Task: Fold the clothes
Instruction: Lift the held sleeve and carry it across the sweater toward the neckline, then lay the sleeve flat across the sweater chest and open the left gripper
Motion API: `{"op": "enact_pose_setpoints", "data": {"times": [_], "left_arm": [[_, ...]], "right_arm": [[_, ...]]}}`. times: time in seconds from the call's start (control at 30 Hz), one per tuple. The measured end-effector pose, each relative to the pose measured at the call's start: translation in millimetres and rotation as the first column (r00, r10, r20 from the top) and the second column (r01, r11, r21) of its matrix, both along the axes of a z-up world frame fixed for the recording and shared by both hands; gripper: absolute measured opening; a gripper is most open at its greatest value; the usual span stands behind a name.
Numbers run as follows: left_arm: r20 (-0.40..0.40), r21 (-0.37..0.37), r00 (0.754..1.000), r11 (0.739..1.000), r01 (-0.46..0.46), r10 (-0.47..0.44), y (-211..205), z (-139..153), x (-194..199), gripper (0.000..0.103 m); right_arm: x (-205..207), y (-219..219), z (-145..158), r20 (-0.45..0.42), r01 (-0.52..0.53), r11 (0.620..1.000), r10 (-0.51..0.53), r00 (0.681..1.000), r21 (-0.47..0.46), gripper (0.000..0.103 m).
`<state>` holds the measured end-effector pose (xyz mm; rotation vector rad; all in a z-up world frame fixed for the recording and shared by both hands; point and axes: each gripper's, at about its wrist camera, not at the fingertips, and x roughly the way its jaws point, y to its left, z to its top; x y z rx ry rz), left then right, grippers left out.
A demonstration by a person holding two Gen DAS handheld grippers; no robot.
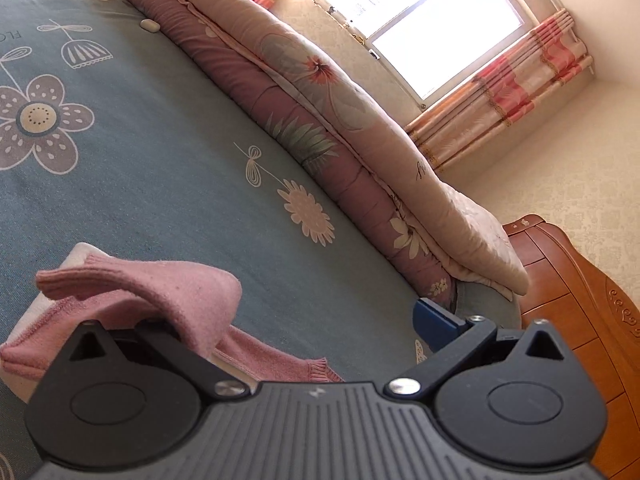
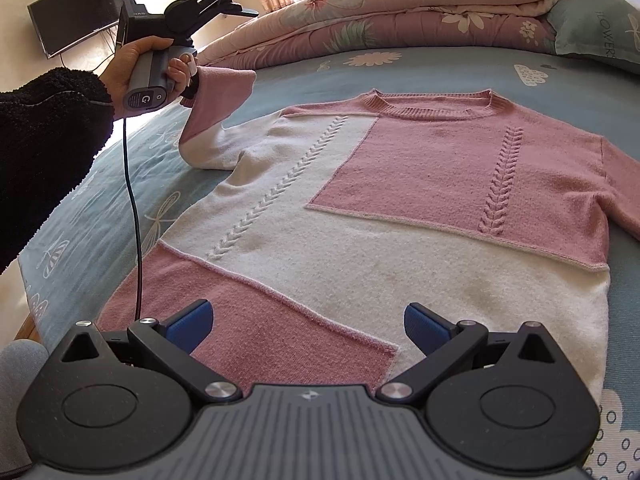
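Sweater: your pink and white sweater [image 2: 360, 216] lies front up and spread flat on the blue flowered bedsheet [image 2: 304, 68], collar toward the rolled quilt, hem nearest your right tool.
Sleeve: the sleeve [image 2: 218, 108] on the left side of the right wrist view is lifted off the sheet and bent upward, its pink cuff up at your left tool; the other sleeve lies flat toward the right edge of that view.
Left gripper: your left gripper [image 1: 304, 320] has its fingers spread wide. The pink cuff [image 1: 160, 292] is draped over the finger on the left of its camera, and the blue pad on the other finger [image 1: 438, 322] stands bare and well apart from the cloth. You have it hooked, then, not pinched, though the draped finger itself is hidden under the knit, so I cannot tell just how the cloth sits on it.
Left hand: your hand [image 2: 138, 70], in a dark fleecy sleeve, grips the tool's grey handle, with a cable hanging down from it.
Right gripper: your right gripper [image 2: 306, 326] is released, both blue pads wide apart, hovering over the hem where the pink panel meets the white; contact with the knit is not clear.
Surroundings: the flowered quilt [image 1: 320, 92] runs along the far edge of the bed below a bright window with pink curtains [image 1: 508, 96].
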<state>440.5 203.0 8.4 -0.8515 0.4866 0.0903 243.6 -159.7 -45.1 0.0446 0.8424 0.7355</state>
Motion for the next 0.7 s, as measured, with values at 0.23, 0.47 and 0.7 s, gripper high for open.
{"op": "enact_pose_setpoints", "data": {"times": [0.23, 0.47, 0.7], "left_arm": [[0.004, -0.006, 1.000, 1.000, 0.025, -0.025, -16, 2, 13, 0.102], [0.019, -0.012, 0.997, 0.997, 0.071, -0.071, -41, 8, 24, 0.102], [0.032, -0.026, 0.993, 0.993, 0.112, -0.111, -68, 11, 34, 0.102]], "right_arm": [[-1, -1, 2, 0.000, -0.004, 1.000, 0.004, 1.000, -0.001, 0.103], [0, -7, 3, 0.008, 0.004, 0.999, -0.004, 1.000, -0.053, 0.103], [6, -21, 4, -0.023, 0.041, 0.997, -0.043, 0.999, -0.069, 0.103]]}}
